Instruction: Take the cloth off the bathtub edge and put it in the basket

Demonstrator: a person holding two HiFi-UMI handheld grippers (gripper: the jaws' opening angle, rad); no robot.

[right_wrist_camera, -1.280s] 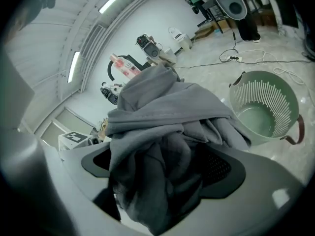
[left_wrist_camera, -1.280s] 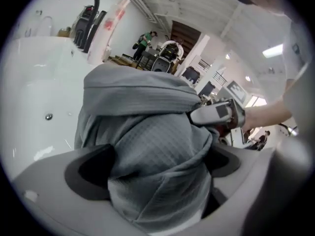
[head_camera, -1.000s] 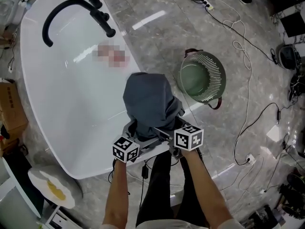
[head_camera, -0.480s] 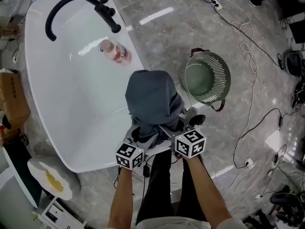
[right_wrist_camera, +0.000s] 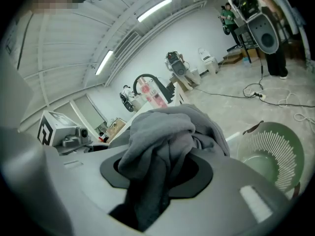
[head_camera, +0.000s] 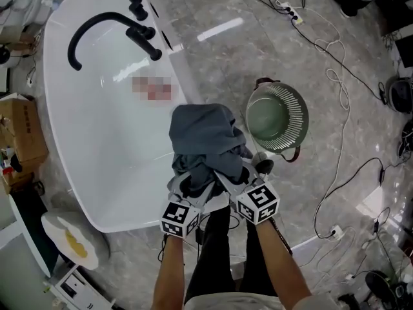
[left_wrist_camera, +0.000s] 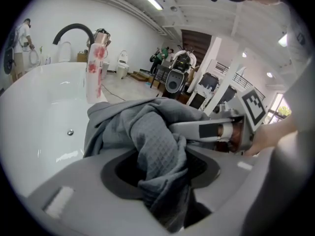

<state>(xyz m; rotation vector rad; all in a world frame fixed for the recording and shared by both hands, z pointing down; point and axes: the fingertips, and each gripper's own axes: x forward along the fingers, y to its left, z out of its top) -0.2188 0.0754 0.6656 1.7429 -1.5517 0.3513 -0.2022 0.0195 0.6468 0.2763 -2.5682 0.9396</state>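
We've got the bathtub point(head_camera: 97, 141) at left, faucet point(head_camera: 103, 31) on its far rim, bottle point(left_wrist_camera: 94, 68) on the rim nr the faucet. Cloth point(head_camera: 206, 141) is over the tub's right edge, basket point(head_camera: 298, 118) on the floor just right of it. Cables point(head_camera: 335, 76) run further right; box point(head_camera: 22, 137) sits left of the tub.

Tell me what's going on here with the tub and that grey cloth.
A person is working with a handheld gripper in each hand. The left gripper and right gripper have both just been closing on the grey cloth, which is bunched up between each pair of jaws at the edge of the white bathtub. The green basket sits on the floor just to the right, with nothing in it yet.
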